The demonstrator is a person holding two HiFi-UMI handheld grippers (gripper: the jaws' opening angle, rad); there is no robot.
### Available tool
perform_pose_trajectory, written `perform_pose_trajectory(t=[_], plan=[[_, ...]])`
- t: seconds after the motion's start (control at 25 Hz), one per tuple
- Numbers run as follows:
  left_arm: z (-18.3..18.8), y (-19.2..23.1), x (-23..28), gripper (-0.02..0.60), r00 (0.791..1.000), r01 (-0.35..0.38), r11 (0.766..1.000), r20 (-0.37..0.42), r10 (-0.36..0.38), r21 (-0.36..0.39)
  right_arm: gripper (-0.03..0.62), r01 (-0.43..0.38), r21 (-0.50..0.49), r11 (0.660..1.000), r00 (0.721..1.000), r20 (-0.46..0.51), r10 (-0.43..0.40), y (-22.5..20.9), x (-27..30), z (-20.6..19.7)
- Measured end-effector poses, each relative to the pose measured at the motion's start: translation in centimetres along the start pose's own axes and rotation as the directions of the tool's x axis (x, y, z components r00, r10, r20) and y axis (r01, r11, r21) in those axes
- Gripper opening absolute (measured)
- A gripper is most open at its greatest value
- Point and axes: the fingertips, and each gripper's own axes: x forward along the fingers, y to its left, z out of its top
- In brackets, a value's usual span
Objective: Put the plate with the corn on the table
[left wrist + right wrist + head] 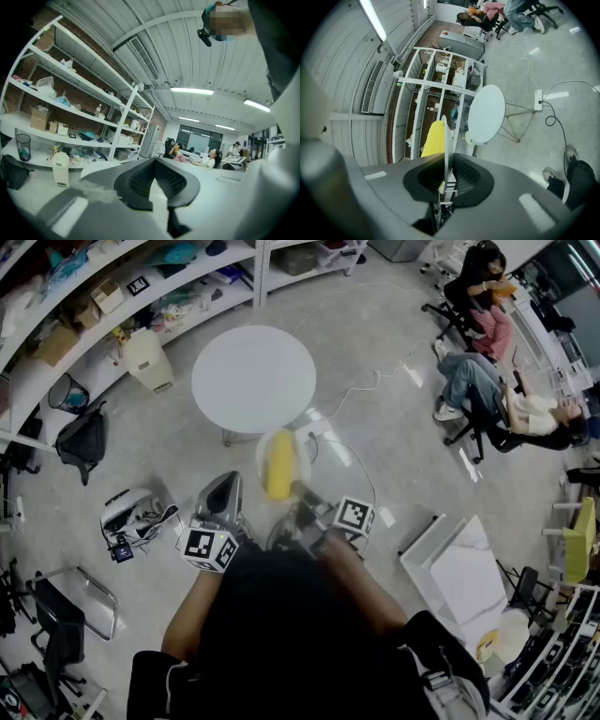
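Two grippers show in my head view: the right gripper (298, 491) holds the plate (305, 460) with the corn (278, 465) in the air near the round white table (253, 376), with the left gripper (223, 488) beside it. My left gripper view shows jaws pressed together on nothing. My right gripper view shows jaws pinching the plate's rim, seen edge-on.

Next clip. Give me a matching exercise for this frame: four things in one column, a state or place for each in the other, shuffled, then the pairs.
1. corn
2. plate
3. table
4. left tool

A. shut, nothing between its jaws
B. clamped edge-on in the right tool
C. yellow, lying on the plate
D. round and white, beyond the plate

Pairs: 1-C; 2-B; 3-D; 4-A.
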Motion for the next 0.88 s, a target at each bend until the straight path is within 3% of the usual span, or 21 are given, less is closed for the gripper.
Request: perform_pose_trajectory(t=[0.4,0.56,0.88], plan=[[0.0,-0.4,0.2,0.004,1.000,-0.003,1.000,0.006,0.003,0.003,0.043,0.062,0.013,0.998,0.998,-0.015,-0.062,-0.8,-0.4,-0.1],[0.1,-0.7,0.1,0.004,1.000,-0.011,1.000,0.008,0.011,0.006,0.043,-0.011,0.007,1.000,1.000,-0.026,0.012,0.0,-0.2,-0.1],[-0.3,-0.9,0.3,0.004,0.999,-0.042,0.999,0.024,0.042,0.004,0.044,0.017,0.015,1.000,0.999,-0.037,-0.017,-0.8,-0.8,0.3]])
